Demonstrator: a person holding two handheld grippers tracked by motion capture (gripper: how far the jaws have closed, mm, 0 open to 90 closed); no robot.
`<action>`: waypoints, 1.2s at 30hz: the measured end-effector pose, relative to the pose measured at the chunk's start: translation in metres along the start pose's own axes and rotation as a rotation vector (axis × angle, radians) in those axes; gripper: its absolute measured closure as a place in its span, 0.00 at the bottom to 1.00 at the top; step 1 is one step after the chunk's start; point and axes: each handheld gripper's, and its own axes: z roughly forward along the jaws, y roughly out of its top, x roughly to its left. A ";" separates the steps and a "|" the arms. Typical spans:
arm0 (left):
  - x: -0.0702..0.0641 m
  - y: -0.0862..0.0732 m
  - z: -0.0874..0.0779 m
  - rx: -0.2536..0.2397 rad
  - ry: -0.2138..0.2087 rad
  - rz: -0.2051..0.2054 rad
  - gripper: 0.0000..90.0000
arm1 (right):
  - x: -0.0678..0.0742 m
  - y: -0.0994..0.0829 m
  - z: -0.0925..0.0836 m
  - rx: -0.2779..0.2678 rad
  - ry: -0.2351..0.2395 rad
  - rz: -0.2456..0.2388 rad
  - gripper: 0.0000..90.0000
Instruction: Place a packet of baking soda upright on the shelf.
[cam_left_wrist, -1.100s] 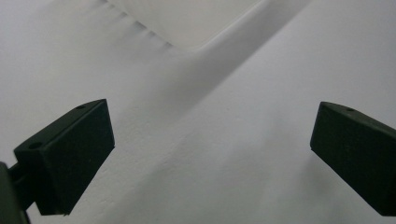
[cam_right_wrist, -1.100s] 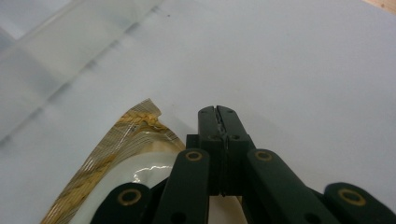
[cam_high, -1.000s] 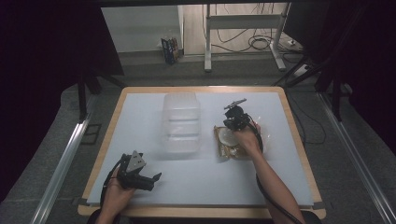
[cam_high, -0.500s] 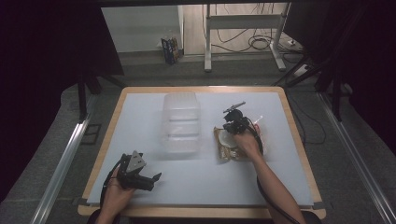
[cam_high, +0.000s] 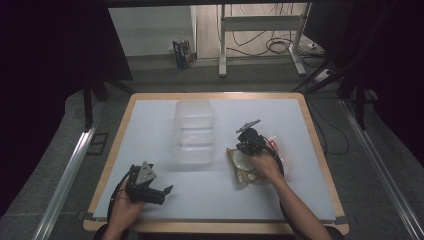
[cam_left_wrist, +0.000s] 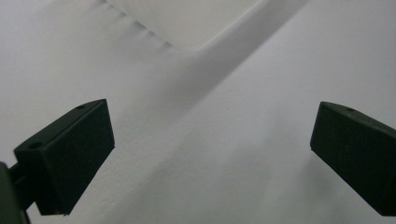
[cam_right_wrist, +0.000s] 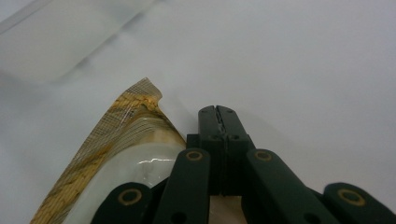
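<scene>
- Table (cam_high: 165, 125): white surface, wood rim. Clear plastic container (cam_high: 194, 131) sits mid-table, apparently empty, though that's hard to tell.
- Snack packet (cam_high: 245, 167): brown-edged see-through pouch with a pale round piece inside, flat on the table just right of the container, apart from it. In the right gripper view its crimped corner (cam_right_wrist: 140, 100) curls up just left of the fingertips.
- Right gripper (cam_high: 243, 148): fingers fully closed, pads (cam_right_wrist: 217, 114) meeting tip to tip. Whether they pinch the packet's edge or just rest on it I can't tell; the film runs under the linkage.
- Right hand (cam_high: 266, 166): lies over the packet, forearm in from bottom right, gripper aimed up-left toward the container, low and near level.
- Left gripper (cam_high: 167, 189): fingers wide open, nothing between them, bare table under. Left hand (cam_high: 127, 200) parked at the near-left edge, gripper pointing right.
- Likely step: move the packet toward the container. Advice: confirm the seam is really pinched before lifting; grab the crimped edge, not the bulge. Lift clear of the container wall, then lower in; steady the container with the left gripper if it slides.
</scene>
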 end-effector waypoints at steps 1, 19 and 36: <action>0.000 0.000 0.000 0.000 0.000 0.000 0.00 | 0.003 -0.001 -0.001 0.003 0.004 -0.009 0.99; -0.002 0.001 0.000 -0.001 -0.004 0.012 0.00 | 0.039 -0.026 -0.020 0.009 0.060 -0.036 0.96; 0.000 0.000 -0.002 -0.007 -0.007 0.011 0.00 | 0.028 -0.035 -0.055 -0.102 -0.029 -0.071 0.35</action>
